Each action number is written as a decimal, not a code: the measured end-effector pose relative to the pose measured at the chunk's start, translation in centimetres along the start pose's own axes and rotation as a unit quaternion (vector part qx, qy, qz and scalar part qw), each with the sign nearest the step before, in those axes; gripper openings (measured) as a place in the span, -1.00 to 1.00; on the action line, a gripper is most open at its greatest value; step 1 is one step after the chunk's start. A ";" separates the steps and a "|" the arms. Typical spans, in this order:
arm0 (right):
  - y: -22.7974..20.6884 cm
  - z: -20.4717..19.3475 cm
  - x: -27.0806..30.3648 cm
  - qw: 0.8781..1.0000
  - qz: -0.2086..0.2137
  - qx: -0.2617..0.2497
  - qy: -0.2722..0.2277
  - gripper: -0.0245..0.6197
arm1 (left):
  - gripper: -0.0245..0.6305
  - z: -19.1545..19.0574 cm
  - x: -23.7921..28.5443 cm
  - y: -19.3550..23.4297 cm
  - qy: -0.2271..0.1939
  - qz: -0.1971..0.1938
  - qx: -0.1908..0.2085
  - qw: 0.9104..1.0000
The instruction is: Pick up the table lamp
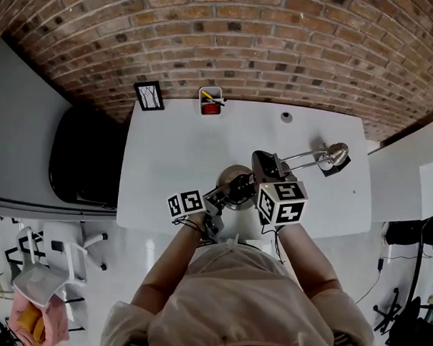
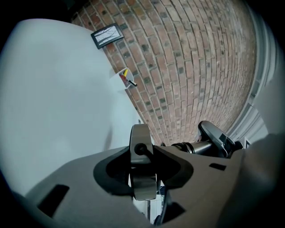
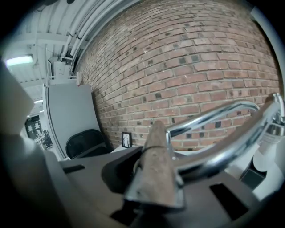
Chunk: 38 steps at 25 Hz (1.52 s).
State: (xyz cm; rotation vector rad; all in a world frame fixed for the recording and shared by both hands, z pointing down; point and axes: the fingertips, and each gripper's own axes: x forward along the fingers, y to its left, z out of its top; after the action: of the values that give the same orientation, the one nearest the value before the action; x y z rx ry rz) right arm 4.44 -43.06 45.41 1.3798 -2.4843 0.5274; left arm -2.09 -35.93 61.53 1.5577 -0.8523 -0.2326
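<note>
The table lamp has a round base (image 1: 234, 178), two chrome arm rods (image 1: 303, 159) and a metal head (image 1: 337, 154) reaching right over the white table (image 1: 174, 152). In the left gripper view the base (image 2: 141, 176) stands edge-on between the jaws, and my left gripper (image 2: 142, 178) is shut on its rim. My left gripper (image 1: 222, 196) comes at the base from the near side. My right gripper (image 1: 262, 171) is shut on the flat brown bar (image 3: 156, 164) from which the chrome rods (image 3: 213, 120) run. The lamp head (image 3: 272, 133) shows only at that view's right edge.
At the table's far edge stand a small framed picture (image 1: 149, 95) and a white pen cup (image 1: 211, 102), with a small round thing (image 1: 286, 116) to their right. A black chair (image 1: 85, 156) is left of the table, and a brick wall runs behind it.
</note>
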 end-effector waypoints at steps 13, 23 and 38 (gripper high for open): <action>2.9 11.3 -3.3 0.994 0.017 -0.056 -0.089 -0.82 | -0.48 6.2 -1.9 -9.8 -0.054 -0.069 0.045 0.995; 3.6 12.0 -4.2 0.993 0.019 -0.061 -0.101 -0.83 | -0.48 5.8 -2.4 -10.4 -0.046 -0.071 0.047 0.995; 2.3 10.9 -4.4 0.995 0.007 -0.044 -0.093 -0.84 | -0.48 5.1 -1.5 -9.9 -0.027 -0.070 0.044 0.996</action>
State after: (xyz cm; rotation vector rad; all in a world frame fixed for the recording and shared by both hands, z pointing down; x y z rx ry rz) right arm 4.28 -43.27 33.46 1.4379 -2.6295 0.3005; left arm -2.47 -39.46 50.87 1.7024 -0.8055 -0.3432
